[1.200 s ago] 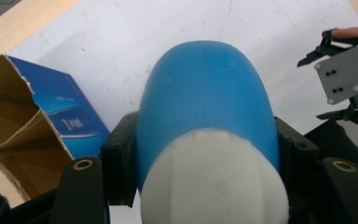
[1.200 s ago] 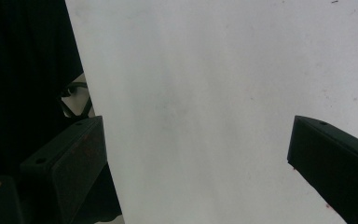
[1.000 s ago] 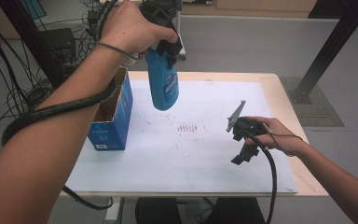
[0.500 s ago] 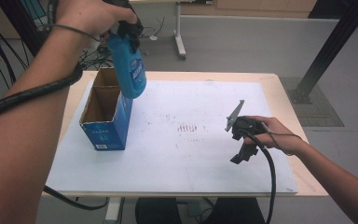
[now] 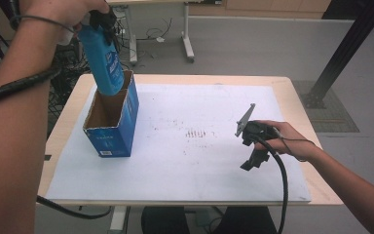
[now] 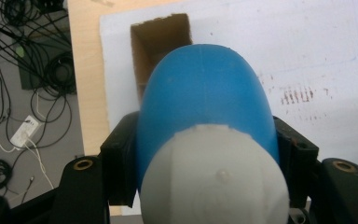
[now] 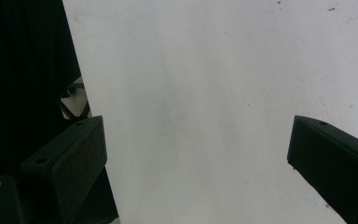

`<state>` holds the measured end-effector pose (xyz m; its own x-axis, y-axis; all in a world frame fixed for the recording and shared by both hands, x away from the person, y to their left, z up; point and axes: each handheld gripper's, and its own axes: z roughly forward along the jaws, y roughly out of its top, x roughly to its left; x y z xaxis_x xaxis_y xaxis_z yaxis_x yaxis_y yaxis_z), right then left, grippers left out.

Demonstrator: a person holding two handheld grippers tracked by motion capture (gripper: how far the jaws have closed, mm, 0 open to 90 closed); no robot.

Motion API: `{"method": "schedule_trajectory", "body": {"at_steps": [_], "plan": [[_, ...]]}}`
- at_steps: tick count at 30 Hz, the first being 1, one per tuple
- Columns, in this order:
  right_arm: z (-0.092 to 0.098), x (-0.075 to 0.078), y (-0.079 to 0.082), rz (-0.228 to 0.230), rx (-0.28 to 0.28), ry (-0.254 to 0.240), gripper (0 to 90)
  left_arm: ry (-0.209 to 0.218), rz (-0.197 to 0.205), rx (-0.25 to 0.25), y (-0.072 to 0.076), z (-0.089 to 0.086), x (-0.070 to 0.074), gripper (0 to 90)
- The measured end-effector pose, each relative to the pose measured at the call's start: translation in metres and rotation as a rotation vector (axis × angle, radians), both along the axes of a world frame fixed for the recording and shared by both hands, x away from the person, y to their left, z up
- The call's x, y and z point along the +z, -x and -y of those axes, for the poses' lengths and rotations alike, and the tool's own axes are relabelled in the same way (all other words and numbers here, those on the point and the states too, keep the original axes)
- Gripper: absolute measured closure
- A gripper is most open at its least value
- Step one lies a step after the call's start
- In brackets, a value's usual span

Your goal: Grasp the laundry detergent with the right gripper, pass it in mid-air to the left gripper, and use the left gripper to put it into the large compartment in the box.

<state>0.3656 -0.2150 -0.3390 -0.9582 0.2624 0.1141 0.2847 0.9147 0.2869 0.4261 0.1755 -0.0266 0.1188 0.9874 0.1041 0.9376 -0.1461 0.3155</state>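
Since the earlier frames, the left hand-held gripper has carried the blue bottle leftward, and in the high view the bottle's lower end now dips into the open top of the blue cardboard box at the left of the tabletop. The right hand-held gripper rests on the white sheet, well apart from the box.

From the left gripper view, both jaws pinch the bottle near its white cap, with the box opening beyond.

From the right gripper view, the jaws stand spread wide over the white sheet, holding nothing.
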Motion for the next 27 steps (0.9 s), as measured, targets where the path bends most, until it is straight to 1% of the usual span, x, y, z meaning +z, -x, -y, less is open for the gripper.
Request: {"method": "schedule_trajectory", "body": {"at_steps": [6,10,12,15,20,24,26,27], "plan": [[0.000,0.000,0.000,-0.002,-0.004,-0.004,4.5,0.011,-0.001,0.027,-0.001,-0.009,-0.003,37.8],[-0.001,0.000,0.000,-0.001,-0.005,-0.006,4.5,0.011,0.000,0.033,-0.003,-0.012,-0.008,37.8],[-0.001,0.000,0.000,0.002,-0.003,-0.004,4.5,0.012,-0.008,0.037,-0.004,-0.013,-0.011,37.8],[-0.001,0.000,0.000,0.002,-0.003,-0.008,4.5,0.007,-0.017,0.042,-0.007,-0.015,-0.018,37.8],[-0.003,-0.002,0.000,0.002,0.005,-0.017,4.5,0.011,-0.025,0.058,-0.011,-0.021,-0.032,37.8],[-0.003,-0.002,0.000,0.006,0.011,-0.025,4.5,0.015,-0.040,0.072,-0.015,-0.026,-0.044,37.8],[-0.003,-0.002,0.000,-0.001,0.001,-0.020,4.5,0.011,-0.046,0.076,-0.016,-0.029,-0.050,37.8],[-0.002,-0.002,0.000,0.003,0.006,-0.023,4.5,0.012,-0.047,0.079,-0.017,-0.029,-0.052,37.8]]}}
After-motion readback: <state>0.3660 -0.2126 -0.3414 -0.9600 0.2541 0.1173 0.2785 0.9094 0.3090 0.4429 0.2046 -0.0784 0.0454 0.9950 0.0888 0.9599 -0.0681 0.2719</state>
